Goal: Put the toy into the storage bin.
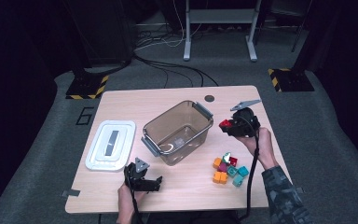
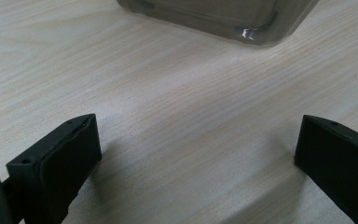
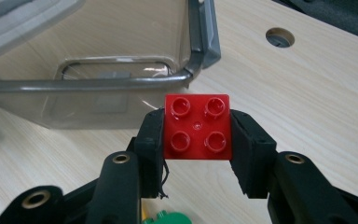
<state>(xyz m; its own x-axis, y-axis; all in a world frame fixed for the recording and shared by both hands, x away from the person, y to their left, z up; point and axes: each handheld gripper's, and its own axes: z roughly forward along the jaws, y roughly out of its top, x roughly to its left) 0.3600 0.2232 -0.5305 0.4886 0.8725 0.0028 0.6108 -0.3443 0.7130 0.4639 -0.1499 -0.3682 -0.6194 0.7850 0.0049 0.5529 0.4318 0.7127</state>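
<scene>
The right gripper (image 3: 197, 154) hides most of a green brick (image 3: 168, 218).

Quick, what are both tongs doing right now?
Left tongs: open, nothing between them, over the bare table.
Right tongs: shut on the red brick, beside the clear bin.

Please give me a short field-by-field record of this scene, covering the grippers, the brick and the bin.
right hand-held gripper: shut on red brick, just outside the bin's near corner
left hand-held gripper: open, nothing between the jaws, over bare table
bin: clear, open, no bricks inside
lid: flat on the table, left of bin
loose bricks: cluster right of bin
</scene>
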